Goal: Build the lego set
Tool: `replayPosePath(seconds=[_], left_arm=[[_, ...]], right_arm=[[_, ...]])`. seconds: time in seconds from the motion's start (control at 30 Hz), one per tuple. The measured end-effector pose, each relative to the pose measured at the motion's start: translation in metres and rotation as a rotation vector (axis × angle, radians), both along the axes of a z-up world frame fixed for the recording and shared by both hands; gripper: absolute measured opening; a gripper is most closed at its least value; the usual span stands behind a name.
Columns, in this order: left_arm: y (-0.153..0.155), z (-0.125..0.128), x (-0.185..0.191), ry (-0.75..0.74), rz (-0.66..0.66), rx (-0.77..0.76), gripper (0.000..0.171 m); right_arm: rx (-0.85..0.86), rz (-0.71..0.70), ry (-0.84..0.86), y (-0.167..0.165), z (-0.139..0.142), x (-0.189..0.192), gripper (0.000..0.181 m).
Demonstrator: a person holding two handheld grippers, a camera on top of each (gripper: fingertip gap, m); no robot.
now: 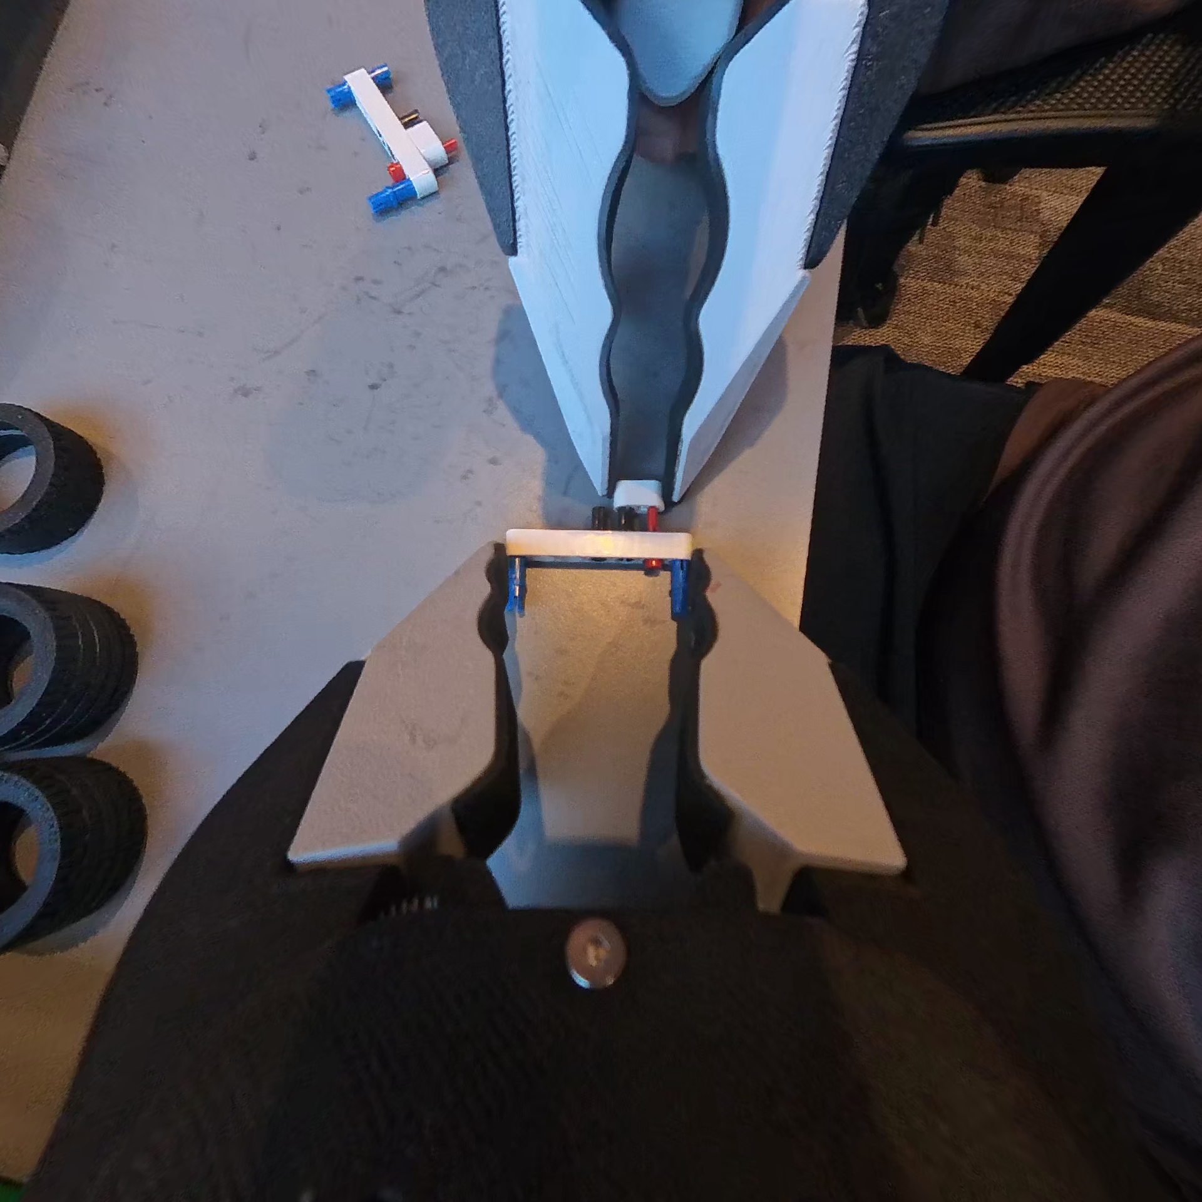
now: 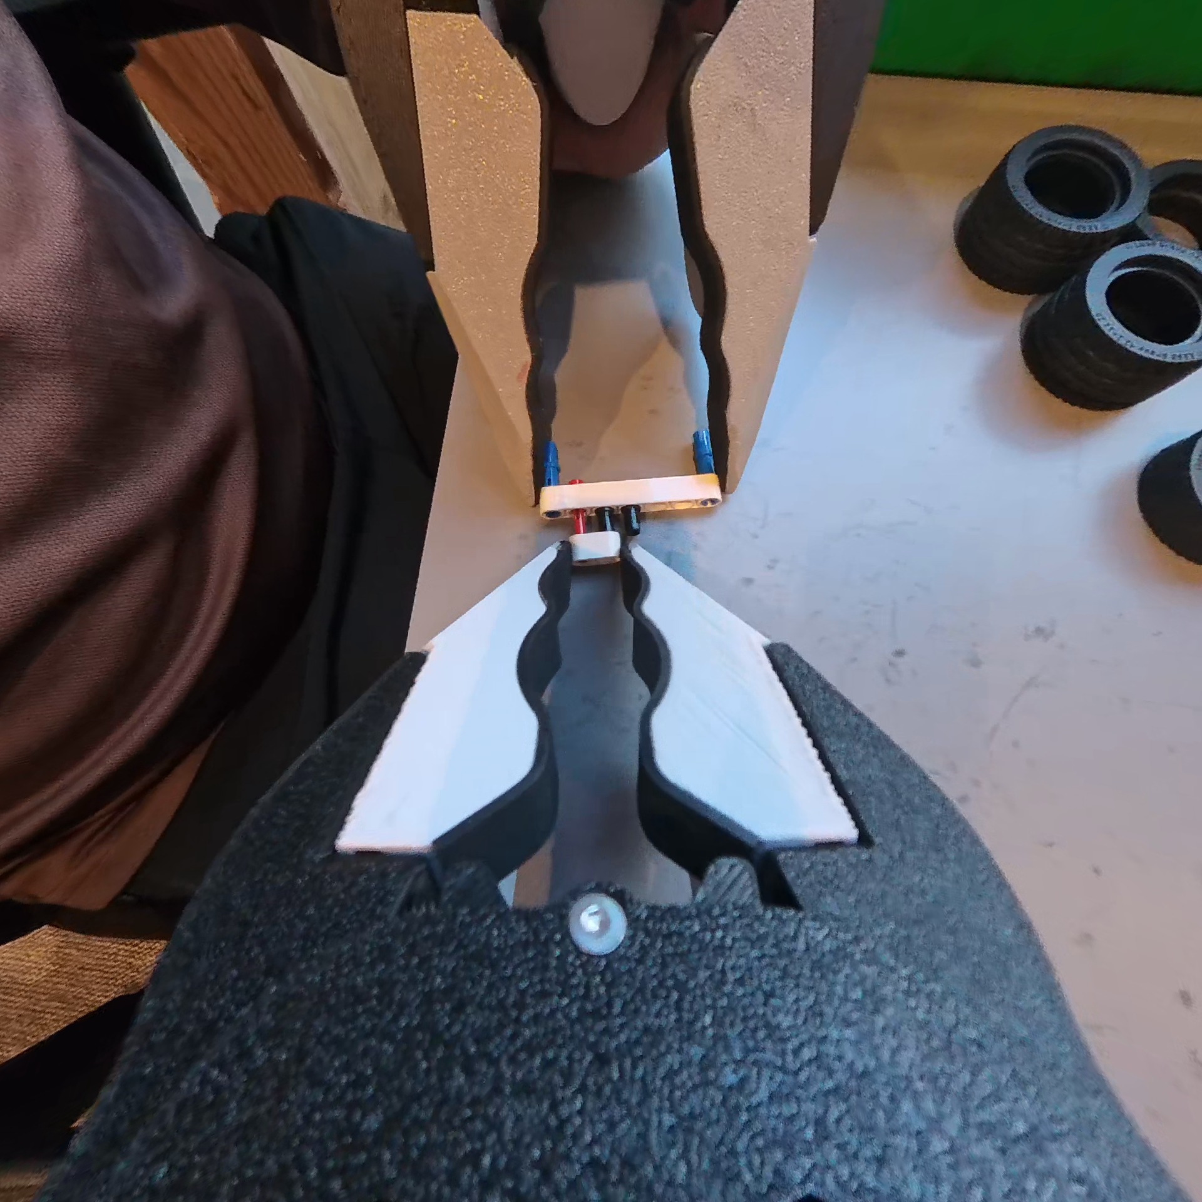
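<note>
My left gripper [image 1: 598,572] is shut on a long white beam [image 1: 598,545], gripping it across its two ends, where blue pins [image 1: 680,588] stick back between the fingers. Black pins [image 1: 611,518] and a red pin [image 1: 652,518] point out of the beam's far face. My right gripper [image 2: 593,553] faces it tip to tip and is shut on a short white beam [image 2: 593,545]. The short beam sits at the tips of those pins [image 2: 605,517]; I cannot tell if it is pushed on. The long beam [image 2: 629,496] and left gripper [image 2: 629,468] show opposite.
A second assembly of white beams with blue and red pins [image 1: 397,133] lies on the grey table [image 1: 260,325]. Several black tyres [image 1: 58,670] [image 2: 1119,325] stand at the side. The table edge [image 1: 816,455] and a person's dark clothes [image 1: 1041,650] are close by. The tips of both grippers are at nearly the same place.
</note>
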State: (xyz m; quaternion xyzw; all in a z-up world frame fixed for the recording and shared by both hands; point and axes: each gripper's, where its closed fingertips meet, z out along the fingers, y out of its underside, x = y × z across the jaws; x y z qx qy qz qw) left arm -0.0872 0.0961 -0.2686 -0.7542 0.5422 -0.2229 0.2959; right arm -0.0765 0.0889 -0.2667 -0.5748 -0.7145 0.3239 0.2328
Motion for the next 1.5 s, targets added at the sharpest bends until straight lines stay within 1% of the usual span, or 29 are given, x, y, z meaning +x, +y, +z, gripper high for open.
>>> replayPosePath(seconds=[0.13, 0.23, 0.4, 0.5, 0.57, 0.67, 0.77, 0.9, 1.0, 1.3, 1.5], left_arm=[[0.000, 0.000, 0.000, 0.007, 0.006, -0.001, 0.053], [0.000, 0.000, 0.001, 0.004, 0.007, -0.002, 0.053], [0.002, 0.000, 0.003, -0.013, 0.024, 0.000, 0.053], [0.004, 0.000, 0.004, -0.027, 0.046, 0.009, 0.053], [0.004, 0.000, 0.004, -0.021, 0.056, 0.013, 0.053], [0.004, 0.000, 0.005, -0.026, 0.062, 0.012, 0.053], [0.003, 0.000, 0.007, -0.023, 0.048, 0.013, 0.054], [0.000, 0.000, 0.009, -0.016, 0.019, 0.009, 0.054], [0.000, 0.000, 0.010, -0.024, 0.020, 0.008, 0.053], [0.000, 0.000, 0.010, -0.030, 0.026, 0.003, 0.053], [-0.001, 0.000, 0.010, -0.031, 0.017, 0.006, 0.053]], right_arm=[[-0.024, -0.009, -0.006, 0.000, 0.000, 0.000, 0.015], [0.020, -0.002, 0.004, -0.001, 0.000, -0.001, 0.015], [0.013, -0.012, 0.003, 0.000, 0.000, -0.002, 0.016], [0.003, -0.033, 0.003, 0.002, 0.000, 0.001, 0.022], [-0.009, -0.071, 0.008, 0.006, 0.001, 0.005, 0.028], [-0.036, -0.099, 0.018, 0.005, 0.003, 0.013, 0.029], [-0.053, -0.111, 0.015, 0.003, 0.003, 0.019, 0.024], [-0.040, -0.099, -0.006, 0.002, 0.000, 0.020, 0.010], [-0.021, -0.080, -0.007, 0.001, -0.001, 0.018, 0.003], [-0.022, -0.053, -0.007, -0.002, -0.001, 0.015, 0.000], [-0.074, -0.033, -0.018, -0.004, -0.001, 0.014, 0.000]])
